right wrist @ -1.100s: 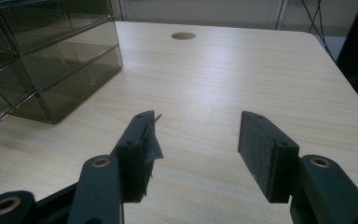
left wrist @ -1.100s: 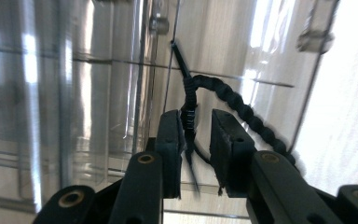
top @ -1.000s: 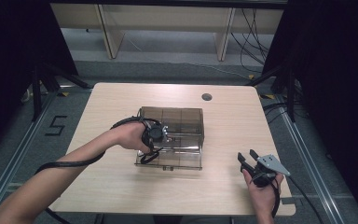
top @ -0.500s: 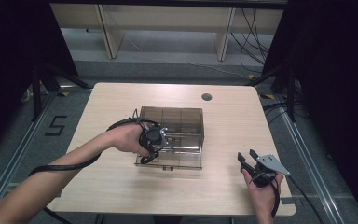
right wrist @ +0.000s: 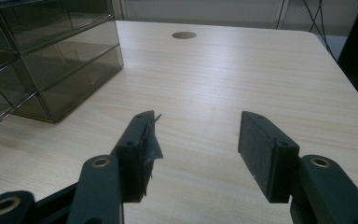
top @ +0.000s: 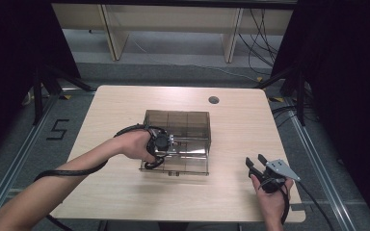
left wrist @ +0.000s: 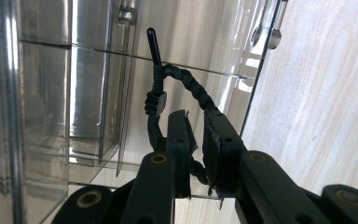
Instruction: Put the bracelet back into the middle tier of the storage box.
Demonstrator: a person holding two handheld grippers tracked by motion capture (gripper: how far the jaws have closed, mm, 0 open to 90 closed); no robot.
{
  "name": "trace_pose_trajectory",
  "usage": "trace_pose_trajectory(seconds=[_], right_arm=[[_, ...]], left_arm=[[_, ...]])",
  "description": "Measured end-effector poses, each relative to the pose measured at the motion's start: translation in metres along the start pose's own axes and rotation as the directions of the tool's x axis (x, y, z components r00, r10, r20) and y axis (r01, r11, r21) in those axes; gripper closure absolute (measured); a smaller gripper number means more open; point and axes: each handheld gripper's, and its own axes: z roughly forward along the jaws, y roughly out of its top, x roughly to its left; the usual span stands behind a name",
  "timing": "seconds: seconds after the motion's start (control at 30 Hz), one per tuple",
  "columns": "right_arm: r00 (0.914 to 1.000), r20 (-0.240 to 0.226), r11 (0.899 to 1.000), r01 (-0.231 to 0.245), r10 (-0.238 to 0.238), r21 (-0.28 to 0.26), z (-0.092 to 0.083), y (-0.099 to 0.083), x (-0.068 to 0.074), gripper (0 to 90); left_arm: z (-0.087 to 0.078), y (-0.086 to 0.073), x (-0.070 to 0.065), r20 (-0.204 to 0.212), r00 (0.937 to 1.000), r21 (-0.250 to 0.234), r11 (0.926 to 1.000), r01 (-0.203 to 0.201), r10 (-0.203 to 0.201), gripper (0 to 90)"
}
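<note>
Barely anything shifts between the earlier high views and this one: the left claw (top: 166,144) stays pressed against the smoky clear drawer box (top: 192,122) in the middle of the worktop (top: 115,106), and the right claw (top: 255,162) stays parked near the front right corner, well apart from the box. The forearm on the left seems to have crept a touch, no more. My reading is that the placing of the thing is still in hand and nothing has been let go.

From the left gripper view, the left claw (left wrist: 196,140) is clenched on a black braided cord (left wrist: 186,84), which loops up from between the jaws; a stiff black tip (left wrist: 153,44) at the cord's end stands up against a clear panel of the box. So the cord sits at the box, held in the claw, seemingly at or just inside an open drawer. In the right gripper view the right claw (right wrist: 193,140) is released, jaws wide, nothing between them, with bare worktop ahead and the box (right wrist: 51,51) off to one side.

Hard to make out: the reflections on the clear walls hide which compartment the cord is entering, and whether its tip touches the panel or lies behind it. From above, the hand (top: 135,144) covers the cord entirely, and the lower run of cord is lost between the jaws
</note>
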Motion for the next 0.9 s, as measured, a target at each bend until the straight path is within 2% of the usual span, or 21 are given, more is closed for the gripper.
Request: trace_pose_trajectory(seconds=[0.07,0.1,0.13,0.23,0.27,0.5,0.63,0.7,0.73,0.77,0.83,0.9], right_arm=[[0.9999,0.003,1.000,0.011,-0.011,-0.011,0.0004,0.0000,-0.0008,47.0],[0.9999,-0.001,1.000,0.015,-0.015,0.004,-0.0005,0.0004,-0.0012,47.0],[0.9999,0.004,1.000,0.010,-0.010,-0.007,0.0003,0.0001,-0.0005,47.0],[1.0000,0.006,1.000,-0.005,0.005,0.010,-0.0008,0.0003,0.0013,47.0],[0.9999,-0.009,1.000,0.011,-0.011,-0.012,0.0009,0.0001,-0.0002,47.0],[0.9999,-0.004,1.000,0.011,-0.011,-0.008,0.0004,0.0002,-0.0001,46.9],[1.0000,0.006,1.000,-0.001,0.001,0.008,-0.0001,0.0000,0.0003,46.8],[1.0000,0.002,1.000,0.006,-0.006,-0.005,0.0004,0.0001,0.0001,46.8],[1.0000,0.002,1.000,-0.003,0.003,0.000,0.0001,0.0000,0.0012,46.8],[0.9998,-0.013,1.000,0.015,-0.015,0.003,0.0000,0.0005,-0.0007,46.8],[0.9996,-0.023,1.000,0.014,-0.014,-0.004,0.0005,0.0004,-0.0008,46.8],[0.9999,-0.005,1.000,0.011,-0.011,-0.008,0.0004,0.0002,-0.0002,46.8]], left_arm=[[-0.0036,-0.0005,0.0015,0.005,0.9999,-0.016,0.9998,0.014,-0.014,79.0],[-0.0051,-0.0005,0.0019,0.007,0.9997,-0.018,0.9996,0.022,-0.022,78.7],[-0.0061,-0.0005,0.0018,0.010,0.9997,-0.016,0.9996,0.025,-0.024,78.1],[-0.0075,0.0004,-0.0008,0.034,0.9990,-0.019,0.9994,0.031,-0.030,76.6],[-0.0074,0.0008,-0.0015,0.036,0.9989,-0.020,0.9993,0.032,-0.031,75.9],[-0.0041,0.0039,-0.0006,0.026,0.9985,0.000,0.9988,0.048,-0.048,74.4],[-0.0076,0.0060,-0.0023,0.042,0.9974,-0.017,0.9981,0.060,-0.059,72.8],[-0.0070,0.0073,-0.0044,0.047,0.9972,-0.014,0.9982,0.058,-0.058,72.4],[-0.0057,0.0077,-0.0051,0.039,0.9977,-0.010,0.9984,0.055,-0.055,72.3],[-0.0048,0.0081,-0.0053,0.030,0.9981,0.000,0.9986,0.054,-0.053,72.2],[-0.0025,0.0083,-0.0047,0.025,0.9983,0.005,0.9986,0.053,-0.053,72.5],[-0.0007,0.0082,-0.0032,0.038,0.9979,0.012,0.9986,0.052,-0.052,73.9]])
